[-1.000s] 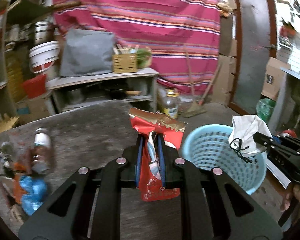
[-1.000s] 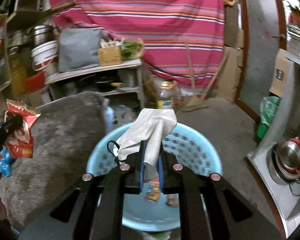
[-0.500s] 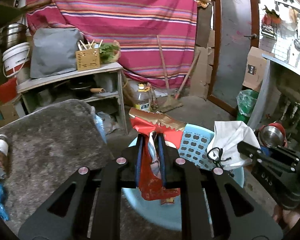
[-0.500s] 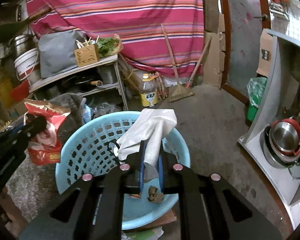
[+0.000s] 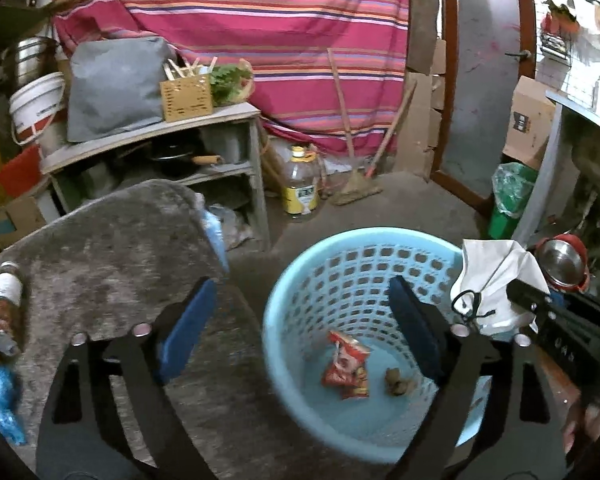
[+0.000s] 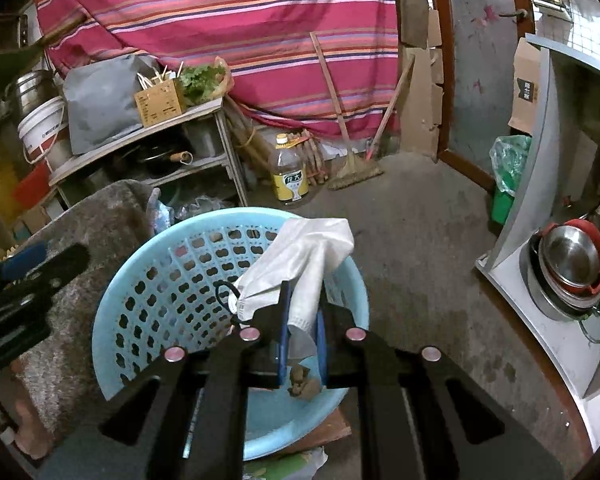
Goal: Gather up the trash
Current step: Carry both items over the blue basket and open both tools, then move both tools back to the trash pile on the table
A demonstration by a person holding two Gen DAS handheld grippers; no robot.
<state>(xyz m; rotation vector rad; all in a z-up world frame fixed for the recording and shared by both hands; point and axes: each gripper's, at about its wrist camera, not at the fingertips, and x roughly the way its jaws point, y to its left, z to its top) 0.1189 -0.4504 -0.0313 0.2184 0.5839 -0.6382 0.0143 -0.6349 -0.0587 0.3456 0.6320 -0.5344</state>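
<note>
My left tongs [image 5: 300, 328] just opened wide, nothing between them; red wrapper [image 5: 346, 368] lies in blue basket [image 5: 284, 292] bottom. My right tongs [image 6: 302, 320] clamp white mask [image 6: 304, 264] above basket's right rim.

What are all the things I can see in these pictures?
laundry basket: one, light blue, on the floor
snack packet: one, red, inside basket
brown scrap: one, beside the packet
face mask: one, white, over the basket
oil bottle: one, yellow label, floor
broom: one, against the striped cloth
jar: one, lying on grey mat
left gripper: black, open, empty
right gripper: black, clamping the mask
</note>
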